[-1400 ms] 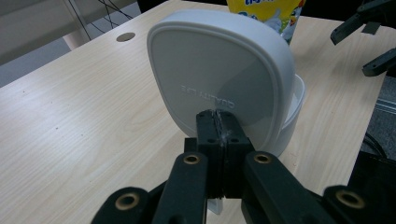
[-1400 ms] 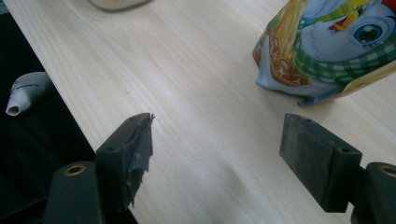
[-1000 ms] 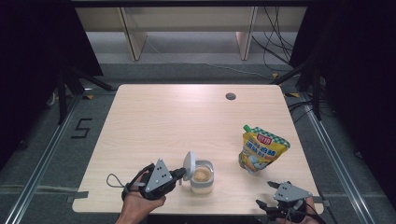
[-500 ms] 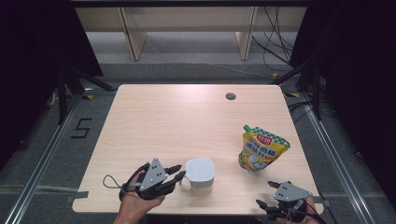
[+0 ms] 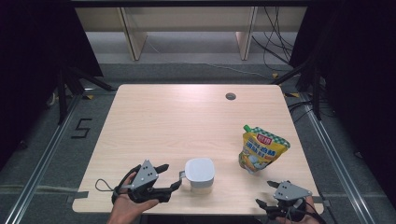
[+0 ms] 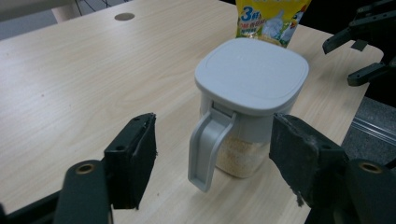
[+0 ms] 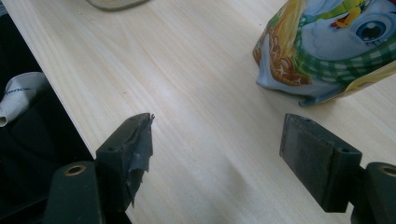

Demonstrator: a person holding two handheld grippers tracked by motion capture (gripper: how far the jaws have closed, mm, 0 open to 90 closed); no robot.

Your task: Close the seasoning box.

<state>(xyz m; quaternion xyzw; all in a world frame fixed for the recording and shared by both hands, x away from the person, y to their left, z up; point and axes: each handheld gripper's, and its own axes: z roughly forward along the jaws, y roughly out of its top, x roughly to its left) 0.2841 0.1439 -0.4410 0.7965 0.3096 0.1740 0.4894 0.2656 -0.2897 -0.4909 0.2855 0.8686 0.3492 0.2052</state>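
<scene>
A small clear container [image 5: 200, 173] with a flat grey lid [image 6: 252, 74] shut on top stood near the table's [image 5: 187, 121] near edge, a little left of centre. Pale granules filled its lower part, and a grey handle [image 6: 208, 150] hung down the side facing the left gripper [image 5: 170, 176]. That gripper lay just left of the container, held in the person's left hand [image 5: 125, 206], its jaws spread wide apart and holding nothing; in the left gripper view the handle sat between them without touching either pad.

To the right of the container, well apart from it, a yellow stand-up pouch [image 5: 262, 150] with a green spout at its top stood on the table. Its front carried a red label block and a green-and-white check band; the writing there was too small to read from above, while the left gripper view showed a large "3" on it. The right gripper view showed a cartoon character with a big blue eye printed on it.

The right gripper [image 5: 264, 200] rested at the table's near right corner, just near of the pouch, jaws wide open and empty

A black "5" [image 5: 82, 128] was marked on the floor to the left of the table
</scene>
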